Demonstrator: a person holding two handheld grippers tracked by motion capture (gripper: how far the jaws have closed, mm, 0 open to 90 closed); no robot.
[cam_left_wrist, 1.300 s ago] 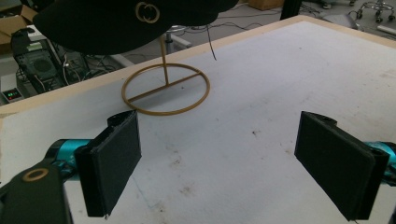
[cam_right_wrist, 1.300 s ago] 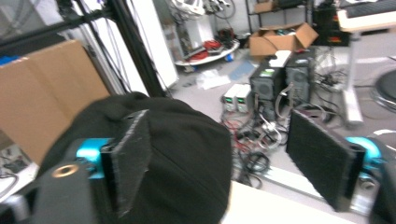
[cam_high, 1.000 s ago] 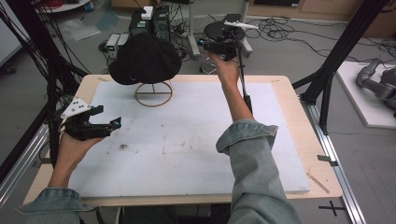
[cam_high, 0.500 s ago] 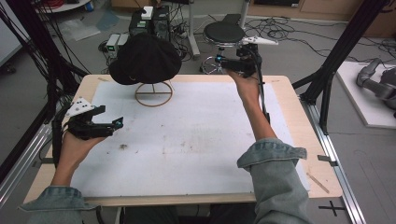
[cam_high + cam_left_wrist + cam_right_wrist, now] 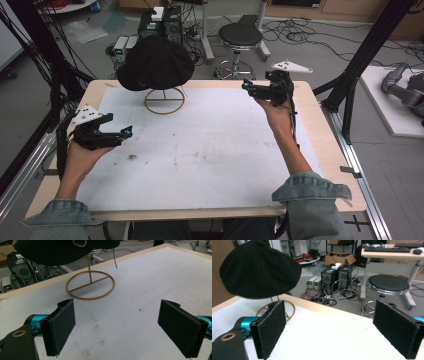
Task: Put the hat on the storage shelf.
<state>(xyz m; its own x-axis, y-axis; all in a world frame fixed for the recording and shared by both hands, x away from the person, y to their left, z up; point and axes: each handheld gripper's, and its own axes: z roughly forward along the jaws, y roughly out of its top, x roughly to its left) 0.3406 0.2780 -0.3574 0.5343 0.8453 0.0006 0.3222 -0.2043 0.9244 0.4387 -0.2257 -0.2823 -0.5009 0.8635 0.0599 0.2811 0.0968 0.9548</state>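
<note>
A black beret-like hat (image 5: 156,62) rests on a gold wire stand (image 5: 164,101) at the back left of the table. My left gripper (image 5: 126,134) hovers over the table's left side, pointing right, its jaws open and empty. In the left gripper view the stand (image 5: 90,285) and the hat (image 5: 55,250) lie ahead of the open left gripper (image 5: 122,327). My right gripper (image 5: 247,87) is near the back right edge and points left toward the hat. Its jaws have just been opening, with nothing between them. The right gripper view has the hat (image 5: 259,270) beyond the open right gripper (image 5: 332,330).
A white mat (image 5: 210,150) covers the wooden table. A round stool (image 5: 240,37) and computer cases (image 5: 160,22) stand on the floor behind the back edge. Black frame posts (image 5: 360,65) rise at both sides.
My right hand has swung from beside the hat to the right and a little down, toward the back right of the table. My left hand has stayed put.
</note>
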